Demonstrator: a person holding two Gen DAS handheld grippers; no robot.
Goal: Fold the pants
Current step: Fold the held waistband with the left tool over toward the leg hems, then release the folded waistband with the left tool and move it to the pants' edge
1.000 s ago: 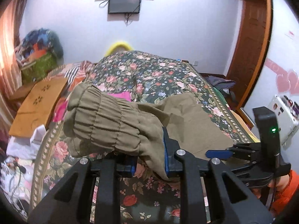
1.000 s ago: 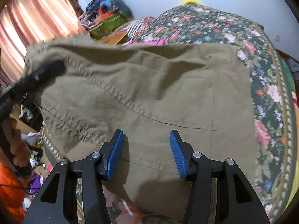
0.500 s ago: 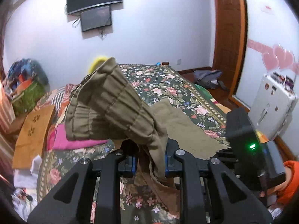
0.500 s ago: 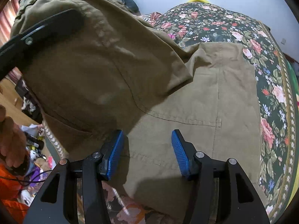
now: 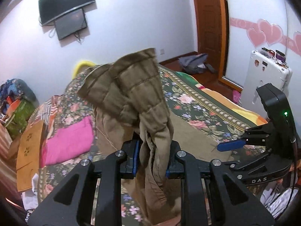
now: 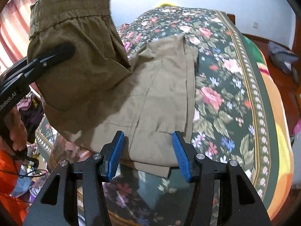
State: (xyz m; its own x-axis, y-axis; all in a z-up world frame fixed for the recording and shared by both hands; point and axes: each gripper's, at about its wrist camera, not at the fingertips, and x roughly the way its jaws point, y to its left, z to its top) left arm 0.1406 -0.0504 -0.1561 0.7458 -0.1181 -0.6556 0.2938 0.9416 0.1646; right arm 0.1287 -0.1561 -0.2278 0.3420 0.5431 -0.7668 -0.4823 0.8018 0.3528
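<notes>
One pair of olive-brown pants (image 6: 154, 86) lies partly on the floral bedspread (image 6: 235, 94), its gathered waistband end lifted clear of the bed. The left gripper (image 5: 151, 158) has its fingers (image 5: 134, 156) clamped on a bunched fold of that raised end. The right gripper (image 6: 148, 154) hangs over the flat part, its two blue fingers (image 6: 178, 154) parted, holding nothing.

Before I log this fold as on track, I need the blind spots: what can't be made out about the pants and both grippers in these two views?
- Left wrist view: the left gripper is shut on the pants; bunched cloth hides the pad faces and the waistband's far side.
- Right wrist view: the right gripper is open above the pants' near edge; contact cannot be told.
- Right wrist view: the raised waistband hides the bedspread beyond it.
- Both views: the leg ends are not identifiable.
</notes>
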